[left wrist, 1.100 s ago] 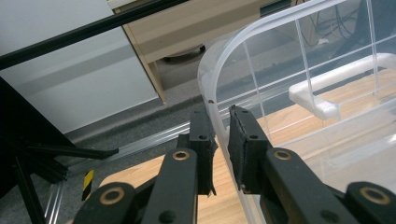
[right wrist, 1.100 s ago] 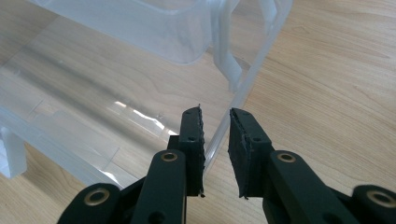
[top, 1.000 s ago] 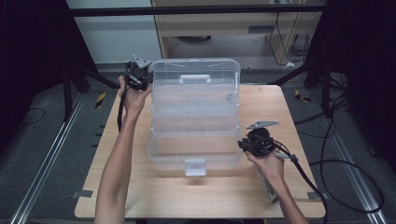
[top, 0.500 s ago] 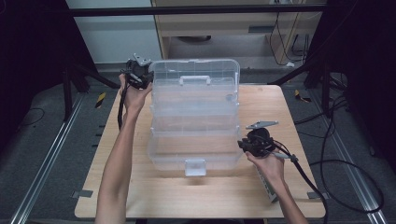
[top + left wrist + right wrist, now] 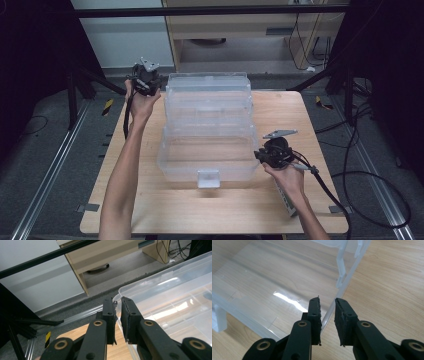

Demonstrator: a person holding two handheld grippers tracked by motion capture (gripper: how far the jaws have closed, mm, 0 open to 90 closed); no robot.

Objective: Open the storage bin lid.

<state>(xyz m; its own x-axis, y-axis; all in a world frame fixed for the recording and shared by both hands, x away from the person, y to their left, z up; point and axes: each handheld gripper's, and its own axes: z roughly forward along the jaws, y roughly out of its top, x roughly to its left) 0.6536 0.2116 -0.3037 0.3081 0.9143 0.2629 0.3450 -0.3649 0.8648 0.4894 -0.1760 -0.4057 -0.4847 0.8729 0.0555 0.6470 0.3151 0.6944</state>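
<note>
At the clear box's (image 5: 207,127) far left corner, the left gripper (image 5: 117,315) is pinching its rim; its near right wall is sitting between the right gripper's (image 5: 327,312) slightly parted jaws.

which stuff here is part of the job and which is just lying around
In the job:
- clear plastic box, open
- its lid, tilted back
- left gripper, at the lid's corner
- right gripper, jaws astride the box's wall

Lying about:
- wooden table
- cables on the floor
- wooden cabinet behind
</note>
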